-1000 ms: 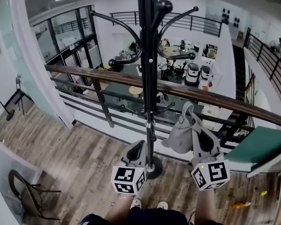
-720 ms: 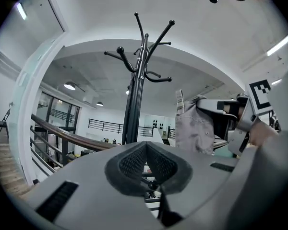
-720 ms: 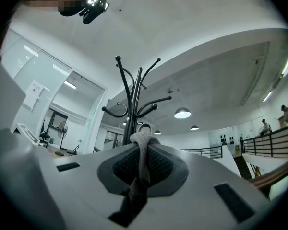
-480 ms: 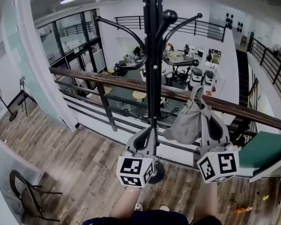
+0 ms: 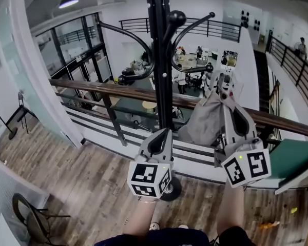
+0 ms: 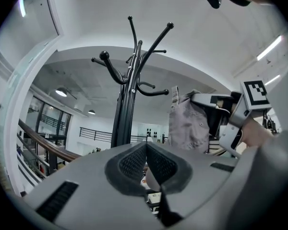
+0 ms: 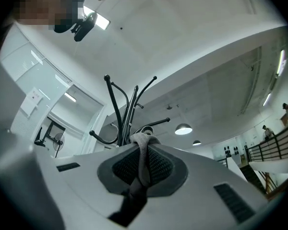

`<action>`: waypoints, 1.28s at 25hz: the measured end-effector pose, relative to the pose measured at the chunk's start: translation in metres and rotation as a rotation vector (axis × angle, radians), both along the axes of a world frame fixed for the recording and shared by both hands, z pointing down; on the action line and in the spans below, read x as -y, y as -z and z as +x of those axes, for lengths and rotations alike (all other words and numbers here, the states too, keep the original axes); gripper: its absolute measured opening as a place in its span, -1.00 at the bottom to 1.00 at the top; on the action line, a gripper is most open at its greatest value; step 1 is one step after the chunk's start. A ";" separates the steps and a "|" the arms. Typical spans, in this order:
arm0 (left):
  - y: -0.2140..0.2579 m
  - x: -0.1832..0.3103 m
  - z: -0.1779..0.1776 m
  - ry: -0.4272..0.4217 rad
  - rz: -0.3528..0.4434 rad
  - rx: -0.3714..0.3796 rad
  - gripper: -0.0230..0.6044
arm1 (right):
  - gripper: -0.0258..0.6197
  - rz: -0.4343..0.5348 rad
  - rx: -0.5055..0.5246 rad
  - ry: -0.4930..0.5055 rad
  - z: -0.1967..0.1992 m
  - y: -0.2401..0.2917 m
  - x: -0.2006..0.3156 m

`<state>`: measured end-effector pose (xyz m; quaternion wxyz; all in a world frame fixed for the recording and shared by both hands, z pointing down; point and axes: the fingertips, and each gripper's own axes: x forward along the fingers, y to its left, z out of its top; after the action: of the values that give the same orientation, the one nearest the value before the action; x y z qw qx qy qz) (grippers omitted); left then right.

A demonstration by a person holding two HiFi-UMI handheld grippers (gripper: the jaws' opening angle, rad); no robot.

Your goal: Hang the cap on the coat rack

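By the balcony railing [image 5: 92,87], the right gripper [image 5: 222,82] has raised the cap [image 5: 205,119].

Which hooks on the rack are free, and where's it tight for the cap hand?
All hooks on the coat rack are bare. Nearest opening: the gap between the lower right hook and the long upper arm, beside the cap in the right gripper. Tight: low by the pole, where the left gripper sits.

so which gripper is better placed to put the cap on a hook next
Right. The right gripper is shut on the grey cap, holding it up close to a hook tip of the coat rack. The left gripper is shut, empty and lower.
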<state>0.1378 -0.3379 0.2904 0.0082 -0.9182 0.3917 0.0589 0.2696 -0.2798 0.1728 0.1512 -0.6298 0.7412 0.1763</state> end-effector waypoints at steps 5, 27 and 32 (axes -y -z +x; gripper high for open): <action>0.014 0.008 -0.005 0.014 0.027 -0.008 -0.92 | -0.84 0.030 0.002 0.034 -0.003 0.016 0.013; -0.001 0.029 -0.032 0.087 0.000 -0.039 -0.92 | -0.84 -0.059 -0.043 0.177 -0.030 0.011 0.069; -0.004 0.035 -0.051 0.132 -0.013 -0.044 -0.92 | -0.84 -0.093 -0.055 0.222 -0.047 0.001 0.083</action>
<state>0.0868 -0.3730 0.2944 -0.0025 -0.8889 0.4518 0.0759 0.2222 -0.3633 0.1716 0.1199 -0.5450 0.8177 0.1409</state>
